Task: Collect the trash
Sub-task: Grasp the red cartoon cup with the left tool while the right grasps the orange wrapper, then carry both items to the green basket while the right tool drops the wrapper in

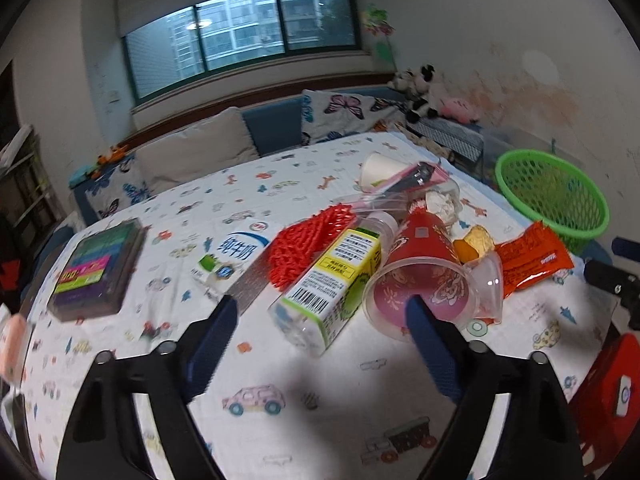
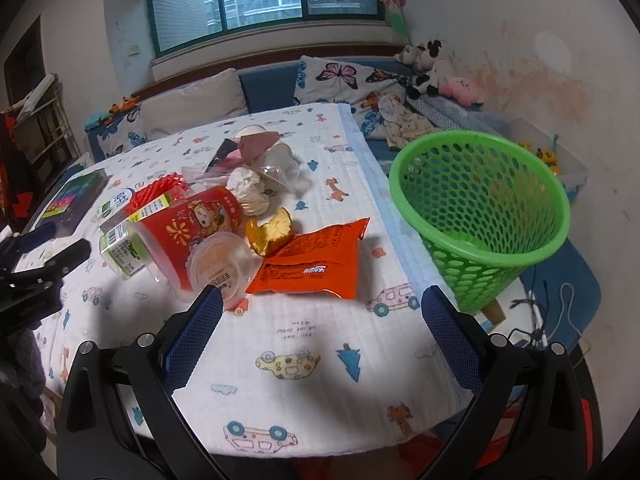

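Nearest the lens in the left wrist view, the left tool is seen with its blue pads spread wide and nothing pinched between them; at the lower centre of the frame they bracket the near end of the green juice carton, which lies on the worktop without being touched. At the far left of that frame a dark box with coloured stripes is set apart from the litter. Toward the middle, a milk carton, a red mesh net and the carton are heaped together, and to their right a red cup is tipped on its side beside a clear cup, a piece of orange peel and an orange snack wrapper. At the upper right the green basket is tilted past the worktop's edge.

In the right wrist view the right tool is likewise spread and empty, pointed at the snack wrapper, with the basket at the right of the frame.

An approach step appears to be in hand, with nothing yet collected. The next move would call for the left pads to be lowered around the carton and closed across its narrow sides.
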`<state>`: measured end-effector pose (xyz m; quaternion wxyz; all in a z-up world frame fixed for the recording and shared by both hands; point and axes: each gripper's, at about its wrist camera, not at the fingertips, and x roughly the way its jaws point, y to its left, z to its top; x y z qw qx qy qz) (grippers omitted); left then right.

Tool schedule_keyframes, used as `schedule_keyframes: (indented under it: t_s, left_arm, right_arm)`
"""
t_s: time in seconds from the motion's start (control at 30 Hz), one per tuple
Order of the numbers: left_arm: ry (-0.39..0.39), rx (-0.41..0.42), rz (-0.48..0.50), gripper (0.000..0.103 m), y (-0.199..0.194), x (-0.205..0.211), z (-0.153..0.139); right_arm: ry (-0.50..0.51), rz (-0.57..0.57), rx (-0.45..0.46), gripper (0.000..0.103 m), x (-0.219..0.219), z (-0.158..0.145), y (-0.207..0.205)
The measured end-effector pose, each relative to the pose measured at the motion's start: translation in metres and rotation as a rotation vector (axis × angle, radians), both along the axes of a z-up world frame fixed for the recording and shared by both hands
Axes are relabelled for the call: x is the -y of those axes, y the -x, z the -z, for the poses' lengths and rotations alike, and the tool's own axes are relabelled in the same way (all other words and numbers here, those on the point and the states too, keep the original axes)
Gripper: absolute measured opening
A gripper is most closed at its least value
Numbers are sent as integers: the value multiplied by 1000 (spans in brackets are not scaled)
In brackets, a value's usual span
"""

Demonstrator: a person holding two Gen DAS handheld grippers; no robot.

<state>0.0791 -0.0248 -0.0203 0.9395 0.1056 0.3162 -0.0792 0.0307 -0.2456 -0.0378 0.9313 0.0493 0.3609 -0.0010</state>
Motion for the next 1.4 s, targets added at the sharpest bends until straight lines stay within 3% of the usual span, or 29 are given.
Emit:
schedule_keyframes:
  t_s: [0.1,0.43,0.7,0.73,0.8,0.9,1.03,1.13,1.4]
  left_arm:
    - [-17,-22,39,77,-13,6,7]
    - [-110,-35,197,76,-40,40,24]
    - [-95,-54,243,68,-54,49,32]
    - [-93,-55,246,66,-55,49,33]
    - [-89,-61,257,61,-55,49,35]
    - [-78,-67,266,54,-57,49,37]
    - [-61,-77,284,30,-58,49,36]
    - [-45,-68,266,18,-59,46,34]
    - [-8,-61,266,8,-48,40,25]
  right_arm:
    - [-17,-1,-15,98,5,4,-5]
    - [-121,3,-64,92,20,18,-29]
    - [-213,19,-115,76,34,37,-60]
    - [-228,22,-125,75,35,40,-64]
    - [-260,8,-137,62,35,45,-69]
    - [-274,-5,-145,56,33,49,-74]
    - [-256,-30,-120,39,27,45,-69]
    - [-256,-35,-98,31,27,41,-64]
    - [-214,-33,-50,20,25,24,-52]
